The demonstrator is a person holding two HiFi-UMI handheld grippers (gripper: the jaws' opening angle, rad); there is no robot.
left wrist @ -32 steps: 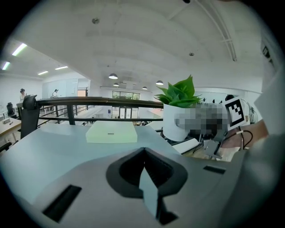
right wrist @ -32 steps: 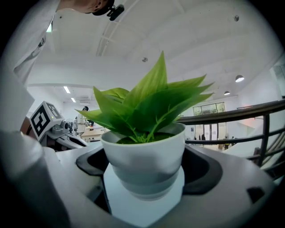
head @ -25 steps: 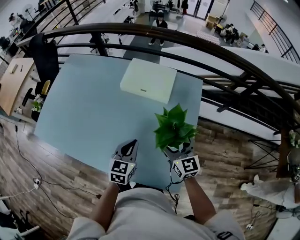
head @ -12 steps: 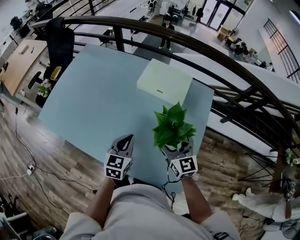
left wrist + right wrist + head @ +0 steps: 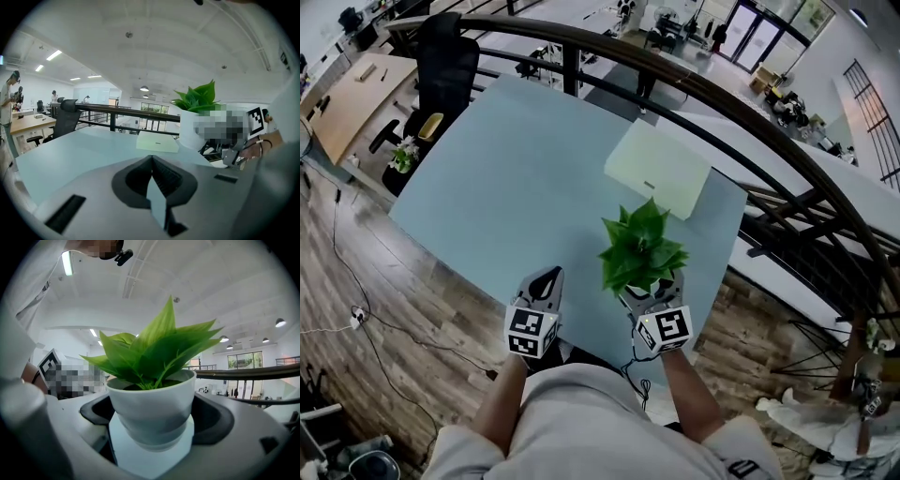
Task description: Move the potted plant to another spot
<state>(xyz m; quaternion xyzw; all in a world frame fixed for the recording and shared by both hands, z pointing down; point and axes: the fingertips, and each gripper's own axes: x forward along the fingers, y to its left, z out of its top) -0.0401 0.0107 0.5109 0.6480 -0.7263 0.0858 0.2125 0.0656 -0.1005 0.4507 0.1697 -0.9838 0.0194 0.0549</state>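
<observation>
The potted plant (image 5: pixel 639 251) has bright green leaves in a small white pot (image 5: pixel 151 407). It stands near the front right of the pale blue table (image 5: pixel 506 178). My right gripper (image 5: pixel 650 294) is shut on the pot, one jaw on either side, with the table surface showing just under the pot's base. Whether the pot is touching the table I cannot tell. My left gripper (image 5: pixel 547 277) is shut on nothing at the table's front edge, left of the plant. In the left gripper view, the plant (image 5: pixel 197 100) rises to the right of the closed jaws.
A flat white box (image 5: pixel 659 170) lies at the table's far right, beyond the plant. A dark curved railing (image 5: pixel 750 122) runs behind the table with a drop past it. A black chair (image 5: pixel 445 66) stands at the far left corner. Wood floor surrounds the near side.
The plant, held in my right gripper, has shifted leftward, away from the table's right edge. The left gripper stays shut at the front edge. The head view has swung.
</observation>
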